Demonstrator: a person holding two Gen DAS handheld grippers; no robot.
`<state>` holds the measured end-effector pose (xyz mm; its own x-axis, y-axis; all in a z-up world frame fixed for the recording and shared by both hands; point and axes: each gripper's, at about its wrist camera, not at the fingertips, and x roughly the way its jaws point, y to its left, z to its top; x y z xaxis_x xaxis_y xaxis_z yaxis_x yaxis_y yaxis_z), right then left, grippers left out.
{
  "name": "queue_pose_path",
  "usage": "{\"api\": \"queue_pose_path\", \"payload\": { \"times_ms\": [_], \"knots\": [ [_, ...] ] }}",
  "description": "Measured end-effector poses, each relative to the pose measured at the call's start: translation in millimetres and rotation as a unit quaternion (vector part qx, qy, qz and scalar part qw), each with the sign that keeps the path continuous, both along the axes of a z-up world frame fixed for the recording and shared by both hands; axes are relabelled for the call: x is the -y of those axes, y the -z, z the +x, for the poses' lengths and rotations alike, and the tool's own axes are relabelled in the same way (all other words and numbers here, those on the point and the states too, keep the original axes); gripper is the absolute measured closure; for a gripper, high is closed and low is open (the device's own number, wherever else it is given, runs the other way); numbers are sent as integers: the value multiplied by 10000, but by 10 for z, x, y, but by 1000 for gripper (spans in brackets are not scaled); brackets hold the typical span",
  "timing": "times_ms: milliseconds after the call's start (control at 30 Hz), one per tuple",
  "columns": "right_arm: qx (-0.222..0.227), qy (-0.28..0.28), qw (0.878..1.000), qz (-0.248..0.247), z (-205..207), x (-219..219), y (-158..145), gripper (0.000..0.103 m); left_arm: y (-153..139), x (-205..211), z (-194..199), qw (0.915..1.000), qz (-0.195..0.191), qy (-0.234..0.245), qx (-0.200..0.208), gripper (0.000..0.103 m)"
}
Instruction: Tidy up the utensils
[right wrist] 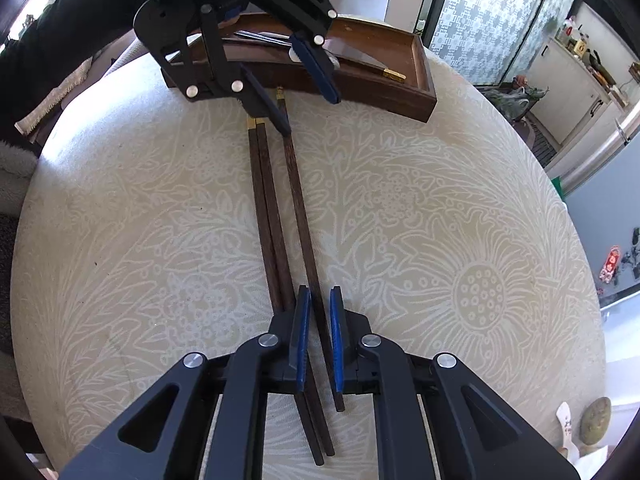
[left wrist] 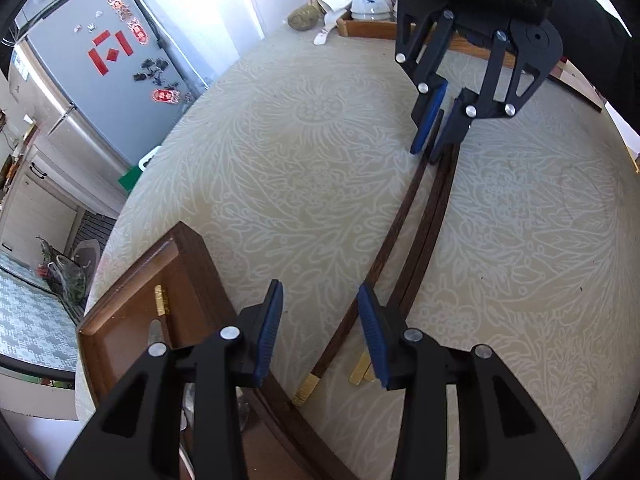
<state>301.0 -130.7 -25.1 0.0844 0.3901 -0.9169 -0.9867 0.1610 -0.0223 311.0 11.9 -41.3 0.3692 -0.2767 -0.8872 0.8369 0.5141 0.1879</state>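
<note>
Three dark wooden chopsticks lie lengthwise on the round table [right wrist: 440,208], which is covered by a cream cloth with a floral pattern. Two of them, the paired chopsticks [right wrist: 269,216], lie touching side by side; the single chopstick [right wrist: 302,216] lies just to their right, its gold-capped end near the wooden tray [right wrist: 424,92]. In the right wrist view the right gripper [right wrist: 319,340] straddles the thin end of the single chopstick, its blue pads slightly apart on either side; whether they touch the wood cannot be told. At the far end the left gripper [right wrist: 304,92] hangs over the gold caps with its jaws spread wide, holding nothing. From the left wrist view the same left gripper [left wrist: 318,328] sits above the single chopstick [left wrist: 384,248], with the paired chopsticks [left wrist: 434,224] beside it and the right gripper [left wrist: 434,128] at their far end. Inside the tray [left wrist: 192,248] lies another gold-tipped utensil [left wrist: 160,300]. A silver refrigerator [left wrist: 120,92] with red magnets stands beyond the table
</note>
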Motion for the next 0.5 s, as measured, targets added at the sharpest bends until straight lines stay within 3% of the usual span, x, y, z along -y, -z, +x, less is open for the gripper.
{"api": "queue_pose_path", "payload": {
  "times_ms": [400,500],
  "knots": [
    [-177,-33,9998,78,164,27,-5,96,73,-19,43,9984,15,281,-492,60],
    [-151,-39,9998,85,183,18,-12,96,71,-27,50,9961,-79,439,-759,82]
  ]
}}
